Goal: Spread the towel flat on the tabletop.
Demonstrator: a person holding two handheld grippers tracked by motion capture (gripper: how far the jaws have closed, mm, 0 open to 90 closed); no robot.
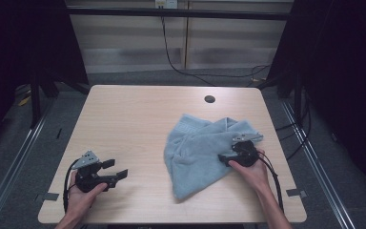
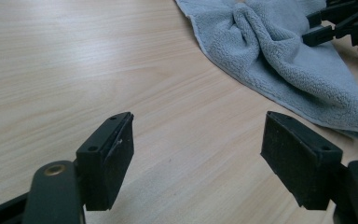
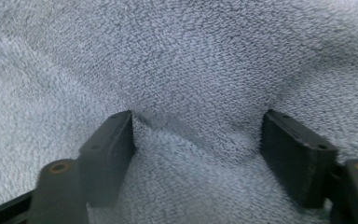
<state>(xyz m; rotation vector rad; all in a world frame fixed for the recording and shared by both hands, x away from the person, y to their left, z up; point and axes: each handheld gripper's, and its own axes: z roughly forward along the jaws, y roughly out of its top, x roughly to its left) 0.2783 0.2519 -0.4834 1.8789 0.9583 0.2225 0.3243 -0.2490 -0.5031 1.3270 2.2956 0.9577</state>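
Note:
A light blue-grey terry towel [image 1: 195,148] lies crumpled on the right half of the wooden table [image 1: 138,109]. My right gripper [image 1: 226,159] is pushed into its right side, pointing left. In the right gripper view the jaws [image 3: 198,158] stand wide apart, and a raised fold of the towel [image 3: 191,56] lies between them without being pinched. My left gripper [image 1: 115,169] rests near the table's front left, open over bare wood, well apart from the towel. The left gripper view has its jaws [image 2: 198,154] spread wide, with the towel [image 2: 279,60] and the right gripper [image 2: 314,28] beyond.
A round cable hole [image 1: 209,99] sits near the table's far edge. Black cables [image 1: 171,57] run along the floor and wall behind. Dark frame posts stand at both sides of the table. Bare wood spreads across the left and far parts of the tabletop.

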